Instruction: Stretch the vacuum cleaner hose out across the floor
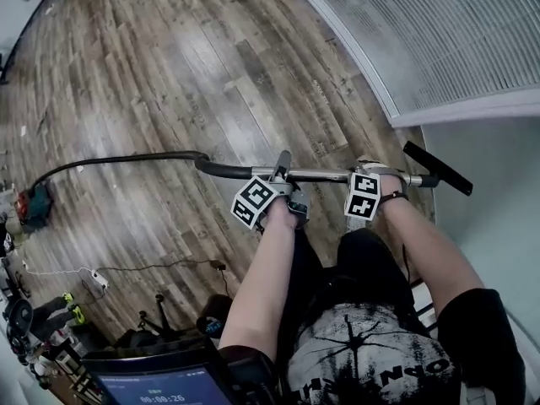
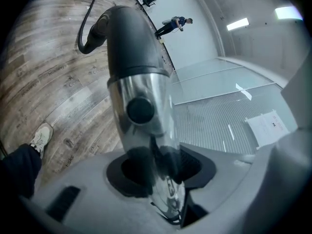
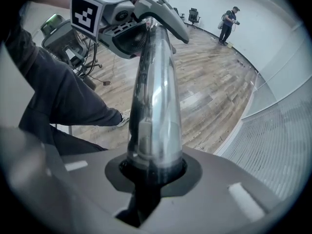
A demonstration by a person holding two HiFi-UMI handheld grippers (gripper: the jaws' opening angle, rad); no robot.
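Here: a hose strung across a plank floor

Far left, the red vacuum body [image 1: 32,205] sits on the wooden plank floor [image 1: 169,74]. Its black hose [image 1: 126,159] runs rightward into the chrome wand [image 1: 325,175]. The left gripper [image 1: 283,174] has its fingers apart, loose around the wand — the right gripper [image 1: 371,175] has its fingers clamped on it. A white slatted wall panel [image 1: 439,32] borders the floor at right.

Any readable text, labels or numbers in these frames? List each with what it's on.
"00:00:26", roughly, blurred: dark tablet screen.
White letters on the person's black printed T-shirt: cut off, unreadable.
White paper sheet on the glass wall: too small.
Stamps on the brown wooden floor planks: blurred.
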